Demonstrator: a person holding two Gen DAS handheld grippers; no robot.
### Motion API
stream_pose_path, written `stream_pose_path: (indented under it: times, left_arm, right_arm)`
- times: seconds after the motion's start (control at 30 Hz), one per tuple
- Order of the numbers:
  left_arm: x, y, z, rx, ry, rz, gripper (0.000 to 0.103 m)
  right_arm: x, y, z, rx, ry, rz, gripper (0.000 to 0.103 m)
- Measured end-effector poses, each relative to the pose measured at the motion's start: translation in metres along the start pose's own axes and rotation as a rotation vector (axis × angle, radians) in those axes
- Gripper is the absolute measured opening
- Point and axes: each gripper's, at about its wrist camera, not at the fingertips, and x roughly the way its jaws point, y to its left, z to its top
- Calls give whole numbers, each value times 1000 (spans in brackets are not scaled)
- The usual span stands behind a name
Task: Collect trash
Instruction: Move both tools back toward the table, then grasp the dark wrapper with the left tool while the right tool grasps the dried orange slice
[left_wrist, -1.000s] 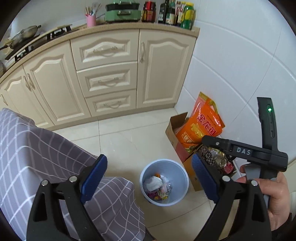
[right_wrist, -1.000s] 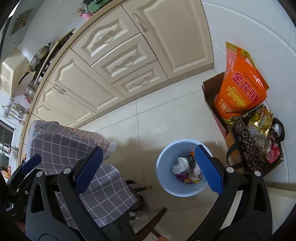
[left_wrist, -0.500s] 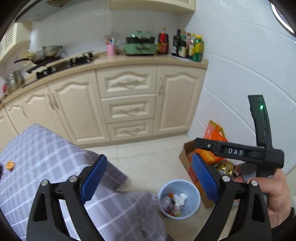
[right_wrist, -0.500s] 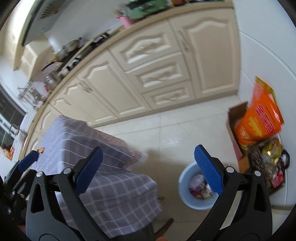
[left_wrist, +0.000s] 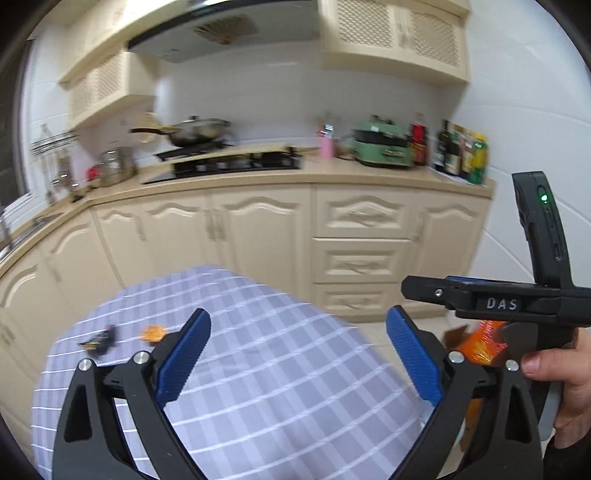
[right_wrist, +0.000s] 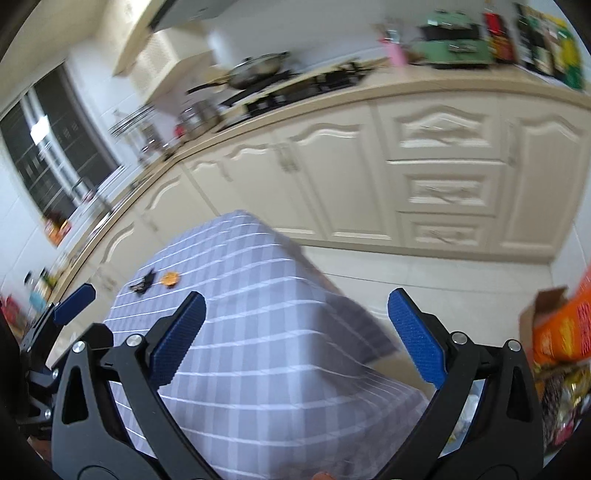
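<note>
Nearest to me, two black hand-held tools with ribbed blue pads point out over a worktop covered in a lilac-and-white checked cloth (left_wrist: 280, 373). The left tool (left_wrist: 297, 354) has its pads spread wide apart with nothing between them. The right tool (right_wrist: 295, 332) is spread just as wide and is also empty. From the left tool's view, the right tool is held level just to its right, in a bare right hand (left_wrist: 561, 387) whose thumb rests near the trigger. Both tools hang above the near edge of the cloth, angled forward and slightly down.

Farther across the cloth, toward its far left corner, lie the pieces of trash: a small crumpled black wrapper (left_wrist: 99, 340) and, just beside it, a small round orange scrap (left_wrist: 153, 333). They are near each other but apart, and well away from both tools.

The views are blurred, so the tools appear to be swinging quickly. I judge the main risk to be arriving too fast and skidding the light scraps along the cloth or off its edge. Thin, flat litter may also slip under the pads, or the pads may pinch the cloth and drag it.

Beyond the worktop stand cream kitchen cabinets (left_wrist: 354, 243). At the right edge, an orange printed bag (right_wrist: 565, 332) sits in a brown cardboard box.
</note>
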Motion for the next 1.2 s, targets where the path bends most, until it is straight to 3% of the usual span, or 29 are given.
stream_pose_path:
  times: [0.37, 0.7, 0.83, 1.07, 1.2]
  left_arm:
    - [-13, 155, -15, -151, -4, 215, 95]
    - [40, 249, -56, -152, 146, 368, 95]
    - [70, 278, -70, -158, 221, 386, 95]
    - [121, 295, -73, -78, 310, 398, 95]
    - [144, 295, -69, -13, 350, 335, 95]
  right_arm:
    - [82, 121, 12, -179, 73, 72, 97]
    - [168, 184, 6, -285, 194, 96, 97]
    - [205, 198, 1, -340, 258, 89, 97]
    - [238, 205, -10, -367, 278, 110, 97]
    - [253, 202, -18, -375, 298, 108, 93]
